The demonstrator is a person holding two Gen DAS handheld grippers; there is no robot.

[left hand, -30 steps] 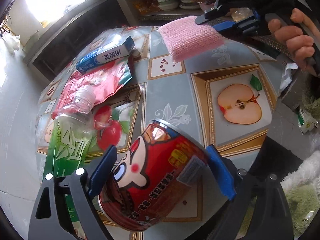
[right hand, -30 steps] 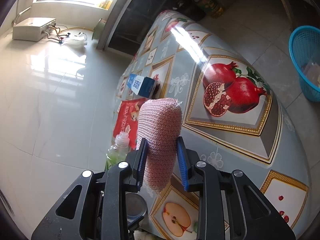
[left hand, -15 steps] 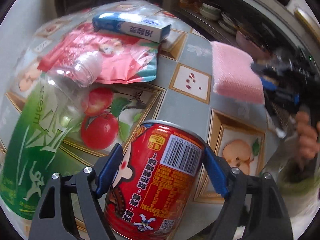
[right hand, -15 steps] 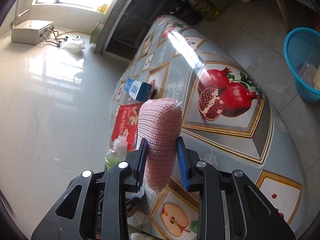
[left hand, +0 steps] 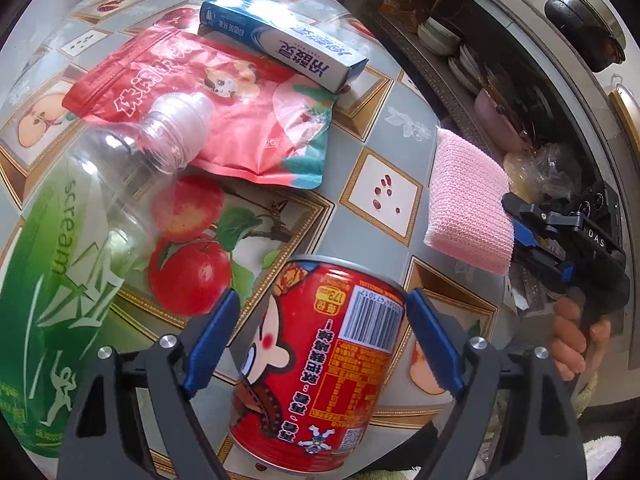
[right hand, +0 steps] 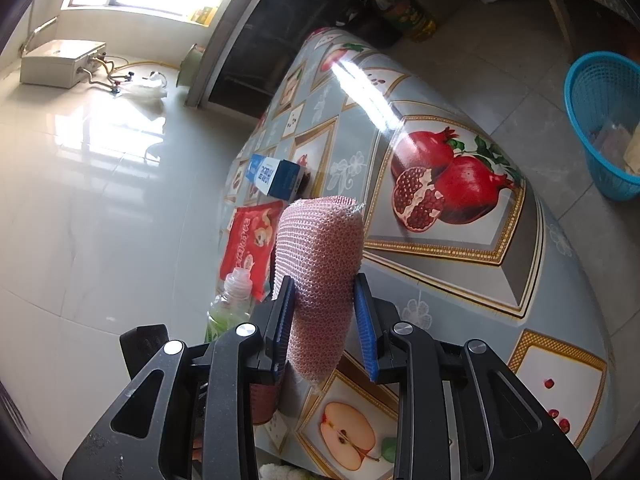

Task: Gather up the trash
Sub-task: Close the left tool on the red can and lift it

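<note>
Now, your table (left hand: 404,128) carries all the trash at its near end, and the blue basket (right hand: 600,120) stands on the floor well apart, past the far side.

The bottle (left hand: 80,216) lies on its side to the left of your left gripper (left hand: 320,336), its open neck resting on the red pouch (left hand: 224,108). Its green label reads "scream". Behind the pouch lies the blue box (left hand: 288,44), with white Chinese print that I cannot read surely.

The can (left hand: 320,364) is between the jaws of the left gripper. Its long axis runs along the fingers, away from you. The jaws are opening: the right pad touches the can at the barcode, the left pad stands clear with a gap. So the grip is not firm, in my judgement; close again before you lift. The can shows a cartoon face and the number 173.

Your right gripper (right hand: 324,320) is closed on the pink sponge (right hand: 320,264) and holds it above the table.
</note>
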